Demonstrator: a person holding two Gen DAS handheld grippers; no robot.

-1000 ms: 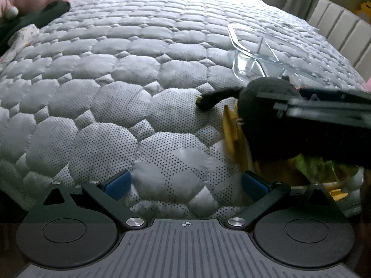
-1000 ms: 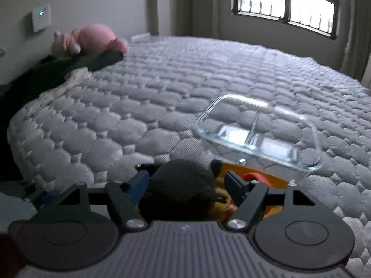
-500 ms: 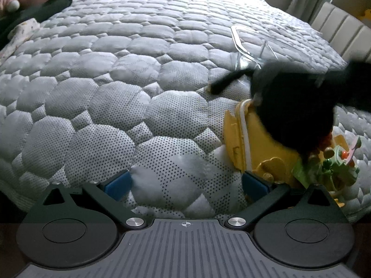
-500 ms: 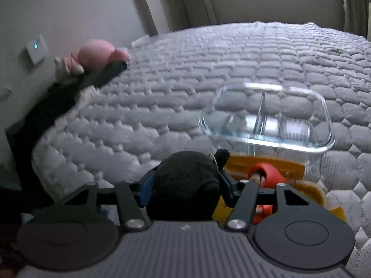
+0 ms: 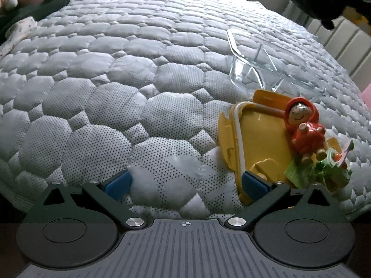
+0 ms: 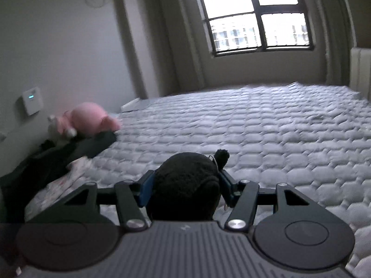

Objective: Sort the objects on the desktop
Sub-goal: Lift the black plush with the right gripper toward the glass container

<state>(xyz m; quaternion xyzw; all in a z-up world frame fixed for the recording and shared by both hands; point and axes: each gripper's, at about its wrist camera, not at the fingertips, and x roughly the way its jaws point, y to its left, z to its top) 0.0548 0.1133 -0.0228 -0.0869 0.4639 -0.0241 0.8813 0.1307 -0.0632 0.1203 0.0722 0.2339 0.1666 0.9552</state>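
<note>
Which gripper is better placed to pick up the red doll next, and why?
Left. The left gripper is open and empty, low near the red doll on the yellow lid; the right gripper is raised, holding the black plush toy.

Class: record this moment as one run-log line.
right gripper: shut on black plush toy, lifted | left gripper: open, empty | glass container: empty

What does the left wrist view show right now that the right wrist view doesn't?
Only the left wrist view: the clear divided glass container, the yellow plastic lid, the red hooded toy figure lying on it, and the open left gripper.

Only the right wrist view: the window, the wall switch, and the right gripper shut on the black plush toy.

Both: the grey quilted mattress, the pink plush toy and the black plush.
</note>
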